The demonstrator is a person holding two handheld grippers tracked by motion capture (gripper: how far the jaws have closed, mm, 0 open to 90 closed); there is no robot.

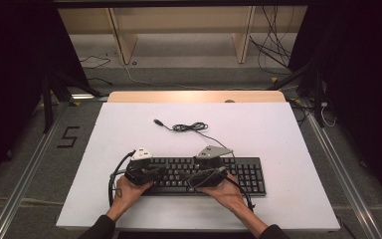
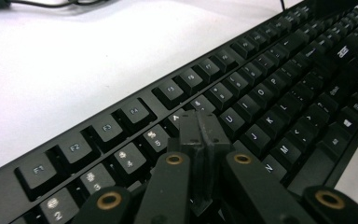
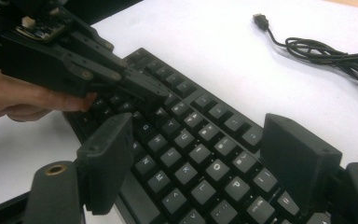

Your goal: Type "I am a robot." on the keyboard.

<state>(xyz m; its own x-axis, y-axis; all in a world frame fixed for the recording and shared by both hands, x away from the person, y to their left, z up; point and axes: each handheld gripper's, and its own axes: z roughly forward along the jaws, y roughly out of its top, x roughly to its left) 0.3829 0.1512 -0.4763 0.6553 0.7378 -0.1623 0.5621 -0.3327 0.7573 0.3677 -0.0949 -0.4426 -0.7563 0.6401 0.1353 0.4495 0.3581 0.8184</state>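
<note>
A black keyboard (image 1: 251, 174) lies on the white table top (image 1: 129, 124) near its front edge. Its coiled cable (image 1: 189, 127) ends in a USB plug (image 1: 157, 121) farther back. My left gripper (image 1: 160, 172) is shut with nothing in it. Its tips hover just above the number and upper letter rows (image 2: 199, 123). My right gripper (image 1: 193, 175) stands open over the letter keys (image 3: 200, 140), with no key pinched between its jaws. In the right gripper view the left gripper (image 3: 156, 91) and the hand (image 3: 23, 98) holding it lie just ahead, over the keyboard (image 3: 214, 112).
The cable (image 3: 326, 51) and plug (image 3: 259, 19) lie loose on the table behind the keyboard. A wooden shelf frame (image 1: 179, 30) stands beyond the table. Loose wires (image 1: 273, 50) run over the floor. A metal rail (image 1: 30, 164) runs along the left side.
</note>
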